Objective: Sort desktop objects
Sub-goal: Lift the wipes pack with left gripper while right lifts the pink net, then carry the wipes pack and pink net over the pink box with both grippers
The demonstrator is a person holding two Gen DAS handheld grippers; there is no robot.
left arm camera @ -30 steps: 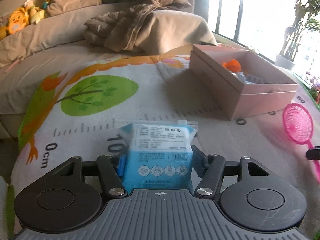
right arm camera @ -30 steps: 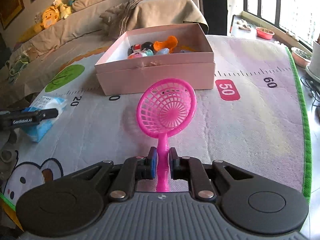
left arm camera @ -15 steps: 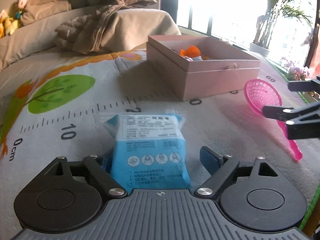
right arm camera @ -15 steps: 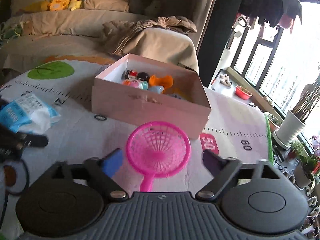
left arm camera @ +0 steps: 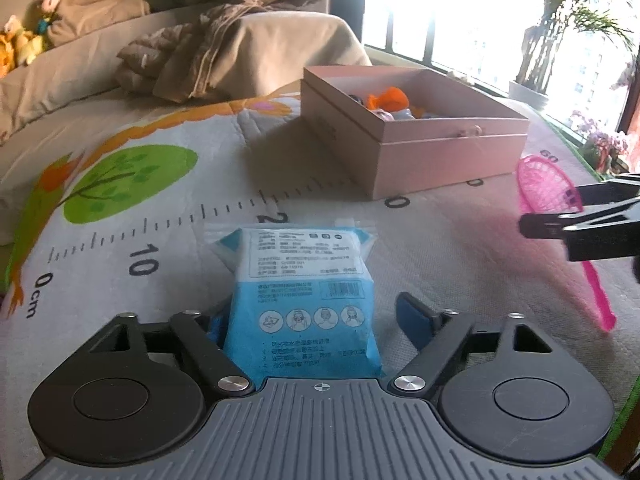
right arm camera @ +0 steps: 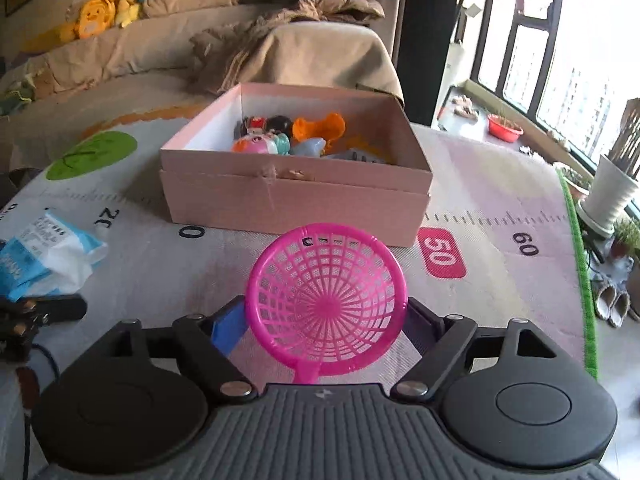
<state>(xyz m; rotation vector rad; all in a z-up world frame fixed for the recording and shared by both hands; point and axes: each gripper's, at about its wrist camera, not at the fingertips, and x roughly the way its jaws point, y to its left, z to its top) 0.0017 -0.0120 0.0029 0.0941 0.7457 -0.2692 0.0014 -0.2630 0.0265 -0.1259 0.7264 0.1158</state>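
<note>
A blue-and-white wipes packet (left arm camera: 300,300) lies on the play mat (left arm camera: 160,240) between the jaws of my left gripper (left arm camera: 312,316). They are closing; the left pad sits at the packet's edge and the right pad (left arm camera: 412,316) stands clear of it. A pink plastic strainer (right arm camera: 326,300) lies on the mat, its round head between the closing jaws of my right gripper (right arm camera: 324,324), pads just beside the rim. An open pink cardboard box (right arm camera: 280,204) holding small toys (right arm camera: 280,136) stands beyond both. The strainer (left arm camera: 548,188) and the right gripper (left arm camera: 568,216) also show at the left wrist view's right edge.
A sofa with a crumpled blanket (right arm camera: 304,40) and plush toys (right arm camera: 100,16) runs behind the mat. Potted plants (right arm camera: 612,192) and shoes stand on the floor past the mat's green right edge (right arm camera: 580,280). My left gripper (right arm camera: 44,308) shows by the packet (right arm camera: 44,256).
Both grippers let go: the left of the packet, the right of the strainer's handle. The right gripper then moved forward around the strainer's head. Both sets of jaws have narrowed since half a second ago.
</note>
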